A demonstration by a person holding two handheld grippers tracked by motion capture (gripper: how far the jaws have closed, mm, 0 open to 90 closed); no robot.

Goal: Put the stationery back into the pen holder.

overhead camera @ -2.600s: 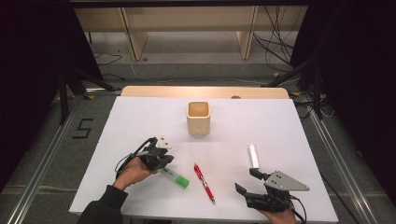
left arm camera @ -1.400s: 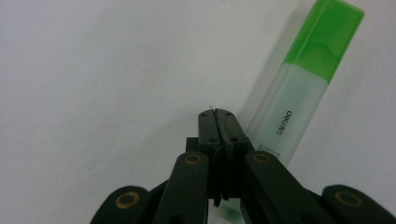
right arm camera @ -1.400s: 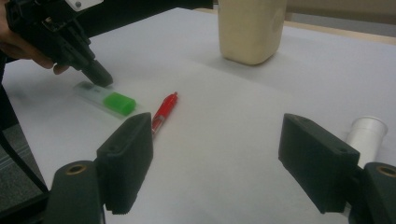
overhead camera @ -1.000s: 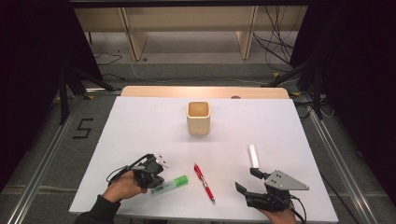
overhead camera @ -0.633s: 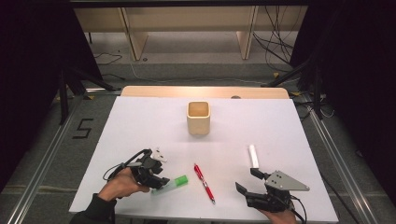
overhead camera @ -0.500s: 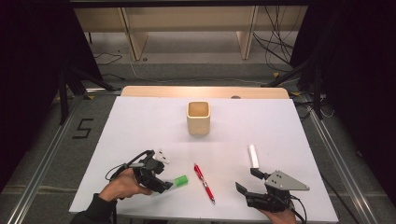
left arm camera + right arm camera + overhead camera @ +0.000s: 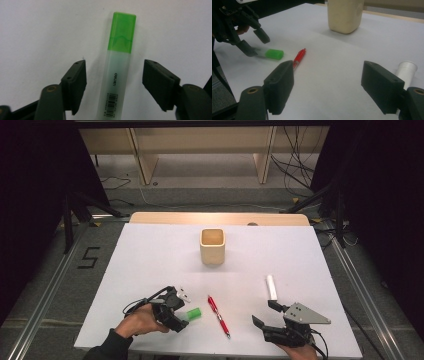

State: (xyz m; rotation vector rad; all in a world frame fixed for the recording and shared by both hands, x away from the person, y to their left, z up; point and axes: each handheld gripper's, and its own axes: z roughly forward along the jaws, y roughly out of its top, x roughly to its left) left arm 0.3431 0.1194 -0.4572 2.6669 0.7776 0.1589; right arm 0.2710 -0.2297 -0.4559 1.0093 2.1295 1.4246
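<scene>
I have the white worktop in front of me, with a tan cup standing upright toward its far middle. On my near right the right gripper sits low over the worktop, its jaws spread wide with nothing between them; in the right gripper view a white tube lies just beyond the right-hand jaw, and in the high view that tube lies just ahead of the gripper.

On my near left the left gripper is in my left hand, tilted down over the highlighter. Its jaws have just been opening and then easing back in a little. In the left gripper view they stand well apart, one on each side of the highlighter's clear barrel, with white worktop visible between each pad and the barrel, so I have no hold on it. The highlighter lies flat on the worktop, its green cap pointing away from the jaws and toward the red pen.

The pen lies flat between my two grippers, near the cap but apart from it, angled with its near end toward the right.
</scene>
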